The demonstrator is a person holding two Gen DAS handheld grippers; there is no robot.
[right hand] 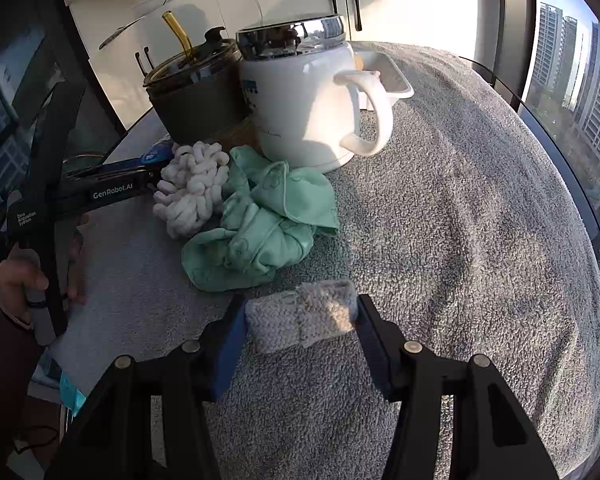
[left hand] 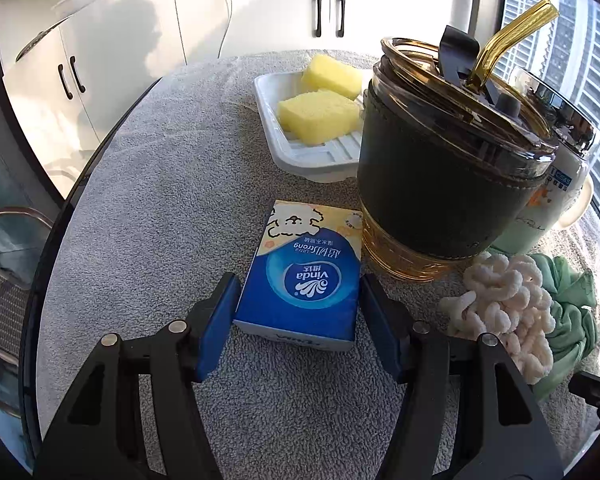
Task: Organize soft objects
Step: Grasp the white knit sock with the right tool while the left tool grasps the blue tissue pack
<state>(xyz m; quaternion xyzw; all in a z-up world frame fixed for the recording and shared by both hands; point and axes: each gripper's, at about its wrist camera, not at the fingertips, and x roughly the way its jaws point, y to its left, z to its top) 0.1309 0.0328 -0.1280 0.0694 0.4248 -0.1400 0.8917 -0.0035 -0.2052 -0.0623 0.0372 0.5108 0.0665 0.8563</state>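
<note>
In the left wrist view my left gripper (left hand: 300,304) is closed against both sides of a blue Vinda tissue pack (left hand: 300,276) lying on the grey towel. A white tray (left hand: 300,156) behind it holds two yellow sponges (left hand: 320,116). A cream chenille scrunchie (left hand: 500,304) and a green cloth (left hand: 568,320) lie to the right. In the right wrist view my right gripper (right hand: 300,320) grips a grey woven pad (right hand: 300,320) on the towel. The scrunchie (right hand: 192,188) and green cloth (right hand: 260,224) lie ahead of it. The left gripper (right hand: 152,168) shows at the left.
A dark tumbler with a gold straw (left hand: 448,168) stands right of the tissue pack, and a white mug (right hand: 312,104) with a chrome lid stands beside it. The round table's edge (left hand: 80,184) curves at the left. White cabinets and windows are behind.
</note>
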